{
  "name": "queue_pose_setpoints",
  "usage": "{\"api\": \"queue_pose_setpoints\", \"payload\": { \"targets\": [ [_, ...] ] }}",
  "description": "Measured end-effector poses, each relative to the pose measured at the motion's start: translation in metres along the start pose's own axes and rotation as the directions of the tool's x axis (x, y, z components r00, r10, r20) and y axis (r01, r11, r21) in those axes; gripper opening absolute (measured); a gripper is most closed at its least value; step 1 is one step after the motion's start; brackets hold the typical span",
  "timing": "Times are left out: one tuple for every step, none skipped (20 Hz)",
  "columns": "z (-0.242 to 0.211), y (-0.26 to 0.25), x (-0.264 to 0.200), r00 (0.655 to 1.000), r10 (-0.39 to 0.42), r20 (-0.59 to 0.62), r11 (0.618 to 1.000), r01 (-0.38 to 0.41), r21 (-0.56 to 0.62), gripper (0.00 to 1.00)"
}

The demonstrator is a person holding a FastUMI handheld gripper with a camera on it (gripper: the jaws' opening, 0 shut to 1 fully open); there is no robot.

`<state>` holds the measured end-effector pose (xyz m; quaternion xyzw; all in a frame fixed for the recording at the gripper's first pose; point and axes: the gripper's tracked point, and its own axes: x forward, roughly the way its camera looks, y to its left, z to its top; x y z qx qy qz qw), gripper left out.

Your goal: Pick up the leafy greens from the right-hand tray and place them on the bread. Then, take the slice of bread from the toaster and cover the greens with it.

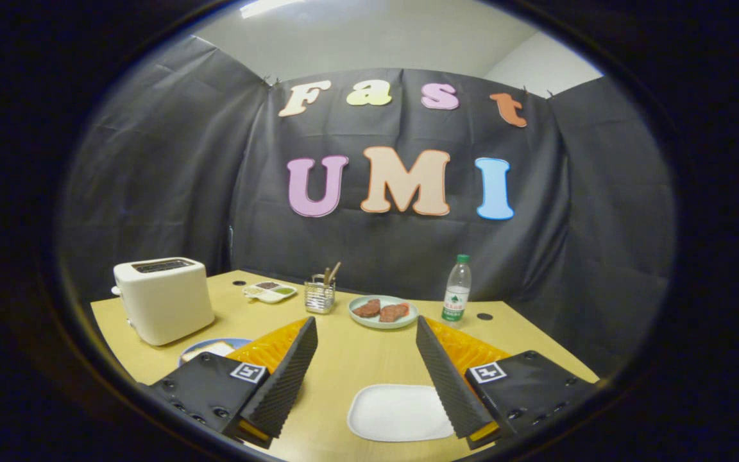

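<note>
Hovering spread and empty, the gripper (366,359) faces a white tray (398,412) between its fingers; greens can't be made out (none evident), bread (210,350) lies left by the toaster (164,300).

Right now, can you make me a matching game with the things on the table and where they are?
Things:
1. toaster
2. water bottle
3. white plate
4. plate of meat

Places:
A. between the open gripper's fingers
B. beyond the fingers, in the middle of the table
C. beside the bread on a blue plate
D. by the right finger, at the back

Pairs: 1-C, 2-D, 3-A, 4-B
</note>
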<state>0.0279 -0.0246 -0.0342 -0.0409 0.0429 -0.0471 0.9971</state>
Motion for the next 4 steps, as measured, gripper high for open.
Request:
{"api": "queue_pose_setpoints", "payload": {
  "targets": [
    [0.000, -0.013, 0.000, 1.000, -0.031, 0.003, 1.000, 0.031, -0.003, 0.99],
    [-0.001, -0.025, -0.002, 0.998, -0.061, 0.004, 0.998, 0.061, -0.003, 0.99],
    [-0.002, -0.036, -0.003, 0.996, -0.085, 0.005, 0.996, 0.085, 0.005, 0.99],
    [-0.002, -0.046, -0.006, 0.995, -0.104, 0.007, 0.994, 0.104, 0.019, 0.99]
  ]
}}
